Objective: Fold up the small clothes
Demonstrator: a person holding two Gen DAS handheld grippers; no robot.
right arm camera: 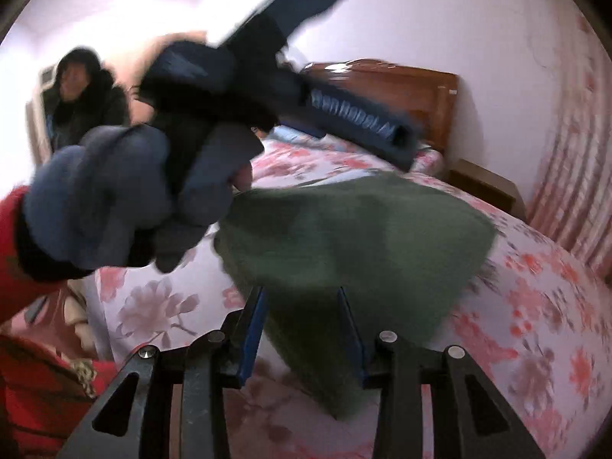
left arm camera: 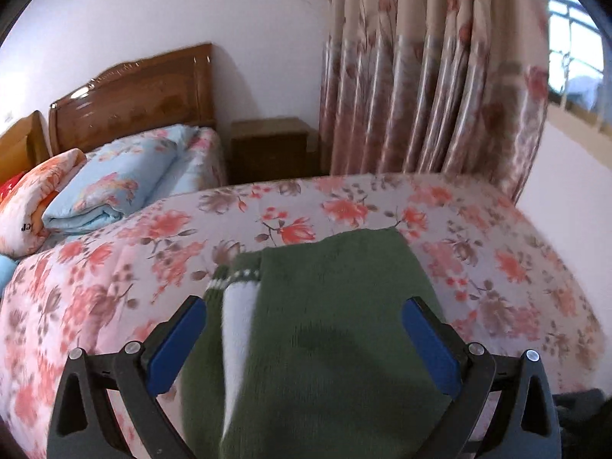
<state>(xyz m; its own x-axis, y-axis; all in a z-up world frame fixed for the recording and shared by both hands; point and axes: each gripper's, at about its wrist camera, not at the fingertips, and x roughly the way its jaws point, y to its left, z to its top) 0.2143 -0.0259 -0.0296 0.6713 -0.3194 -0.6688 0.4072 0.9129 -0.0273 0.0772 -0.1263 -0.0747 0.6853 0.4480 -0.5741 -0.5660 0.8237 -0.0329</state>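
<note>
Right claw is clamped on a thick edge of a green knit, its blue pads pressing the bunched wool from both sides and holding that end a little off a floral bedspread. Most of the knit drapes away from the pads toward the middle of the bed, which suggests the grip is there to carry one end over the rest for a fold. Left claw stands wide apart above the same garment, nothing between its pads; seen from the right wrist, a gloved hand holds it raised over the near side of the bed, clear of the cloth. In the left wrist view the knit lies flat on the bedspread with a white panel and a striped cuff showing at its left edge, so one side looks to be tucked in already. Free jaws on the left would leave that hand ready to pin or smooth the fabric while the right brings its end across. A second person stands by the far wall, and a wooden headboard backs a neighbouring bed.
</note>
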